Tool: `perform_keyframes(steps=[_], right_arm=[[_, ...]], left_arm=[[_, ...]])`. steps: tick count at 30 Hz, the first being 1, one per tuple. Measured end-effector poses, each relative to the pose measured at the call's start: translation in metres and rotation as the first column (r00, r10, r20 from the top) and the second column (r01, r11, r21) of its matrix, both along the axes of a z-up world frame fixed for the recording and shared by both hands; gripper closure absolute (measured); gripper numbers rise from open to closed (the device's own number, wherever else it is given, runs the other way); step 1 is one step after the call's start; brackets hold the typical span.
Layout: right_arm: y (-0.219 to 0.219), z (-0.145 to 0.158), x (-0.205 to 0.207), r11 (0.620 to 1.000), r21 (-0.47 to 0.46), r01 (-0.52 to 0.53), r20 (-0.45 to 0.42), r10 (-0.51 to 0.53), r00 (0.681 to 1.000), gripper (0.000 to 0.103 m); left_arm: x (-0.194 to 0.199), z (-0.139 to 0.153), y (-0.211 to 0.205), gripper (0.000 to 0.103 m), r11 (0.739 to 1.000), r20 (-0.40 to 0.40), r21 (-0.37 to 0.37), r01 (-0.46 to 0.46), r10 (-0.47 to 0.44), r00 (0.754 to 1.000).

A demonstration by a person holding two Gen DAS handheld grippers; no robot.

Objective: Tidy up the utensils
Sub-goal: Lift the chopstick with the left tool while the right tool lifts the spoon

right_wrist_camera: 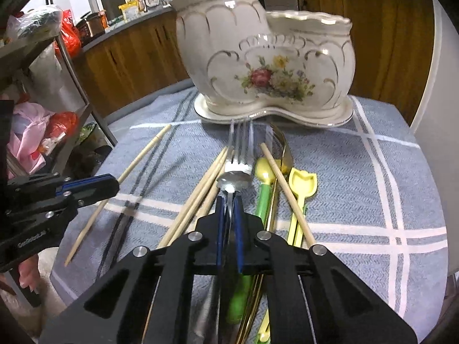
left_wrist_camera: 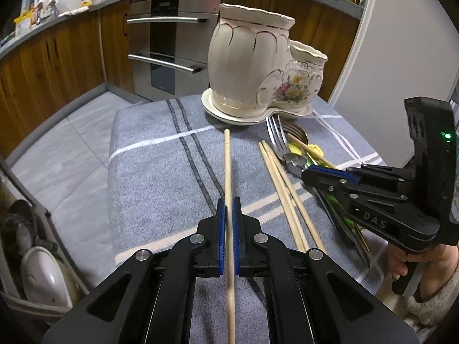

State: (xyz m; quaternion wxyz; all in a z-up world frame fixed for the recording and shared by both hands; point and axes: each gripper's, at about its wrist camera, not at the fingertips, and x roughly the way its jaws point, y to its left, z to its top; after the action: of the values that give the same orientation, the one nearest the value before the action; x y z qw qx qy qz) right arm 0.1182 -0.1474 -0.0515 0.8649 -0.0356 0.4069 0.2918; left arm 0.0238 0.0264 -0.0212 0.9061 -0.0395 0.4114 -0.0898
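A cream ceramic utensil holder with two compartments and a flower print stands on a saucer at the far side of the table; it also shows in the right wrist view. My left gripper is shut on a single wooden chopstick, which points toward the holder. My right gripper is shut on the handle of a silver fork. Loose chopsticks, a gold spoon and yellow-green plastic utensils lie in a pile under and beside it.
The table has a grey-blue checked cloth. An oven and wooden cabinets stand beyond it. A metal shelf with bags is at the left in the right wrist view. A white wall or fridge rises on the right.
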Motion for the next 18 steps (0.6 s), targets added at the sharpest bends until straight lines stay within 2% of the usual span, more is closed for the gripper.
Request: perform_keyframes(steps=[6, 9, 14, 18], right_arm=[[-0.0026, -0.0016, 0.0039, 1.000, -0.018, -0.001, 0.017, 0.001, 1.000, 0.096], [-0.0012, -0.0025, 0.0030, 1.000, -0.016, -0.009, 0.022, 0.009, 1.000, 0.102], [0.0004, -0.0020, 0.0020, 1.000, -0.020, -0.009, 0.017, 0.009, 1.000, 0.102], [0.0020, -0.0033, 0.0031, 1.000, -0.026, -0.002, 0.019, 0.003, 1.000, 0.098]], left_arm=[[0.0001, -0.0016, -0.0037, 0.097, 1.000, -0.002, 0.004, 0.009, -0.009, 1.000], [0.0003, -0.0022, -0.0047, 0.097, 1.000, -0.001, 0.007, 0.009, -0.009, 1.000], [0.0005, -0.0022, -0.0051, 0.097, 1.000, -0.003, 0.006, 0.012, -0.012, 1.000], [0.0007, -0.0026, -0.0048, 0.097, 1.000, -0.002, 0.004, 0.011, -0.011, 1.000]])
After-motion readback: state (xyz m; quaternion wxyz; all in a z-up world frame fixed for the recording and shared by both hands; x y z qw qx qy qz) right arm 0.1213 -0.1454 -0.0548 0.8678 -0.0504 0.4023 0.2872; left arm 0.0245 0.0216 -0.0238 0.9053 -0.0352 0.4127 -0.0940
